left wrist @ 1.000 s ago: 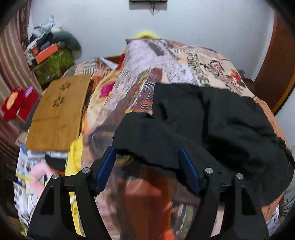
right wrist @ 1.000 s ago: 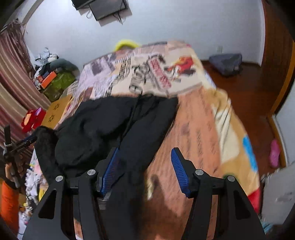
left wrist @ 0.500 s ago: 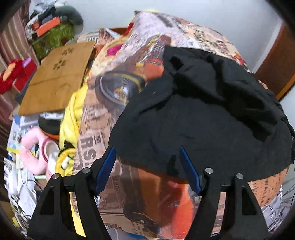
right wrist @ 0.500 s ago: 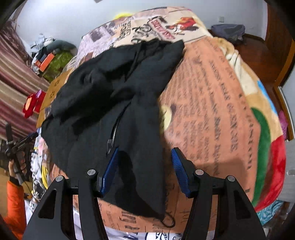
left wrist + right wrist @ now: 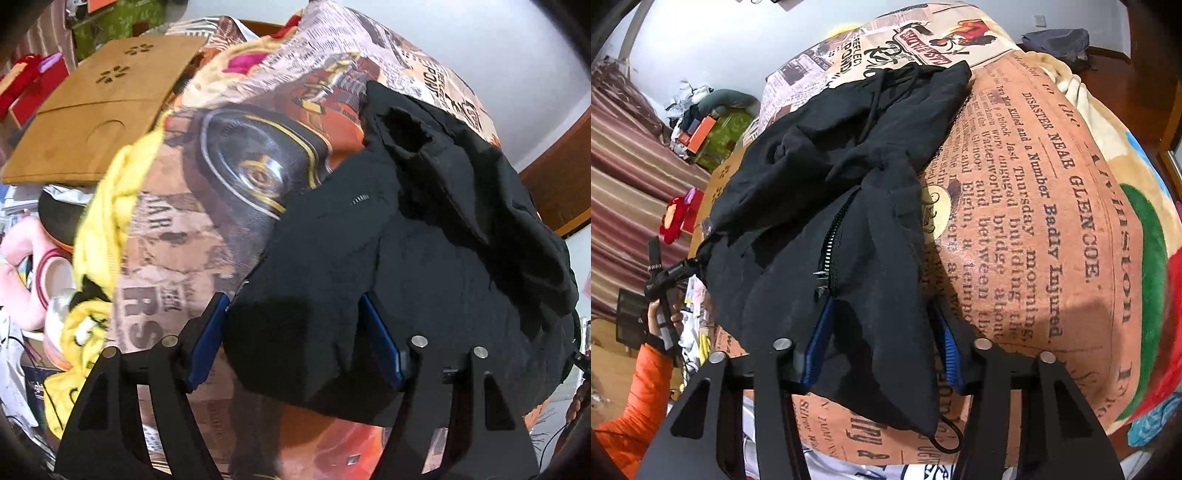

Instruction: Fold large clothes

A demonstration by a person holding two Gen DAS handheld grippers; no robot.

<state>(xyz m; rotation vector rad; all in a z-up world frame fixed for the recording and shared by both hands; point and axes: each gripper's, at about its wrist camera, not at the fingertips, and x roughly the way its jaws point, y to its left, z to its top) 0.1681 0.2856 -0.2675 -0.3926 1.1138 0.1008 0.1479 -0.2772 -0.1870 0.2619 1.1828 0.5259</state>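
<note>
Jacket (image 5: pixel 827 206): plain black, black zipper teeth, black drawcord. Blanket (image 5: pixel 1045 206): newspaper print, black lettering on orange-tan ground, with green, red and cream patches. Gripper pads (image 5: pixel 207 339): blue, on black frames. Board (image 5: pixel 96 107): tan wood, flower-shaped cutouts. Sleeve (image 5: pixel 639 402): orange.

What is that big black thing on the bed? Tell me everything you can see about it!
It is a black jacket of matte, slightly puffy-looking fabric, lying crumpled on the newspaper-print blanket. A partly open zipper runs down its front, and a thin black drawstring dangles off the bed's near edge. Its hem reaches between the open blue fingers of both the left gripper and right gripper, which sit around the cloth without pinching it.
</note>
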